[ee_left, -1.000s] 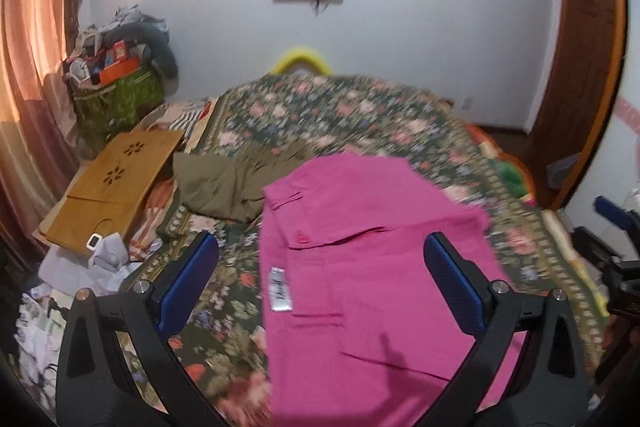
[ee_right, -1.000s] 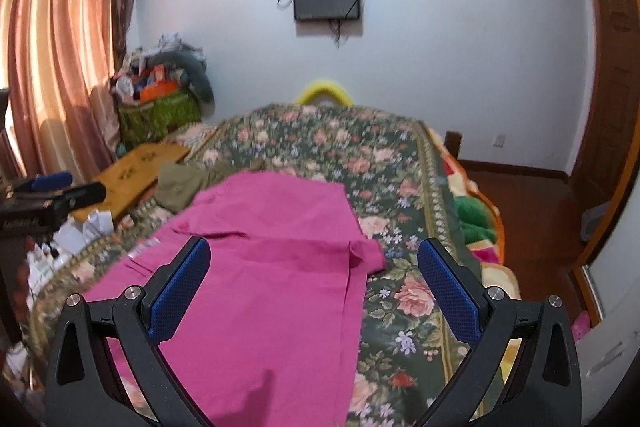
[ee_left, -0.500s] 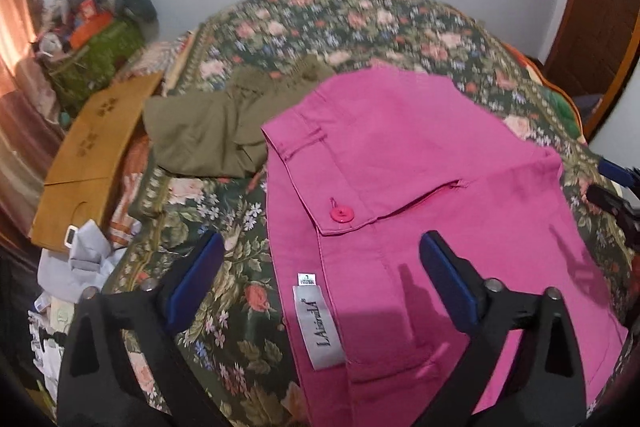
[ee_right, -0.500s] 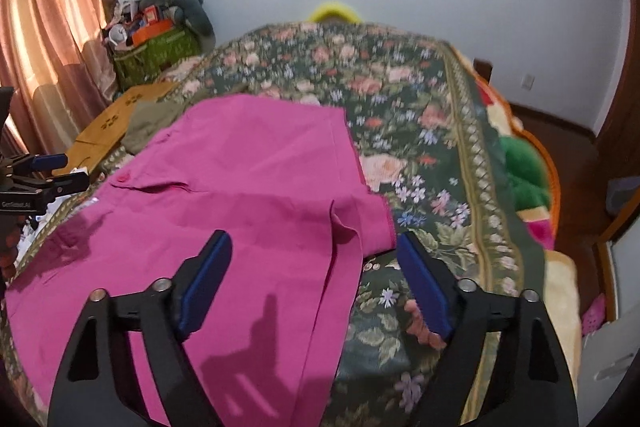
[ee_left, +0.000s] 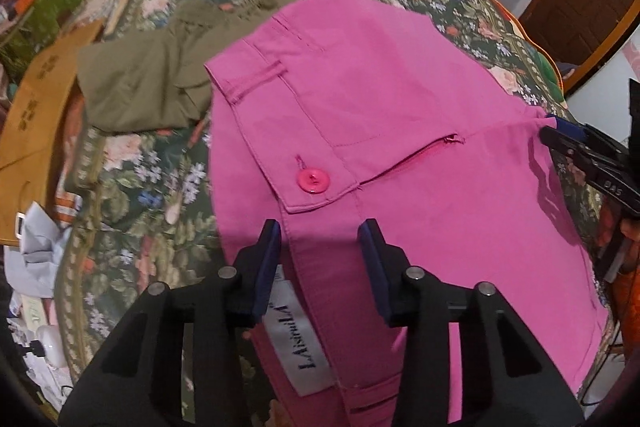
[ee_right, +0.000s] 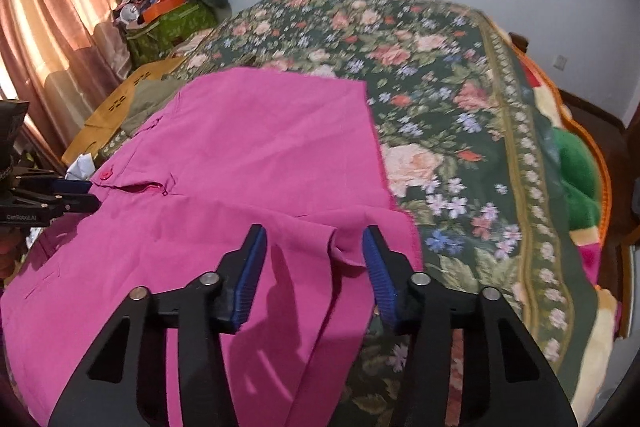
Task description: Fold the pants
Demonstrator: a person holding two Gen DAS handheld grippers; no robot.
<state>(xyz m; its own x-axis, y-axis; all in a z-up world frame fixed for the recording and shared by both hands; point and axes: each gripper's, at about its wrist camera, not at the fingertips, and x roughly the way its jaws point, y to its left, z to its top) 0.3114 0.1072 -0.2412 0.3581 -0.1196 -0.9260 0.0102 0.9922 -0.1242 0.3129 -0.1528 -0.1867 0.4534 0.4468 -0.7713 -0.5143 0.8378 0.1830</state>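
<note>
A: Where are the pants [ee_left: 420,115] being seen?

B: They are being shown spread flat on the flowered bedspread [ee_right: 460,99], waistband toward the left side. A button [ee_left: 311,180] and a white label [ee_left: 298,343] are being shown near the waistband, with the zipper [ee_left: 420,149] lying partly undone beside them.

A: How is the left gripper [ee_left: 320,239] being held?

B: It is being held low over the waistband, just below the button flap. Its jaws are being kept partly apart, with a strip of pink cloth lying between the blue pads [ee_left: 269,263]. Whether the pads are pressing that cloth cannot be told; a gap is being seen on each side.

A: And the right gripper [ee_right: 314,247]?

B: It is being held over a rumpled fold at the pants' right edge, near where the pink cloth meets the bedspread. Its jaws are likewise being kept partly apart, the fold lying between them without being pinched.

A: What else is being shown?

B: An olive garment [ee_left: 148,83] is being seen lying beside the pants, touching their upper left corner. A wooden board [ee_left: 36,107] is being shown further left, and curtains [ee_right: 44,7] are hanging at the side.
</note>
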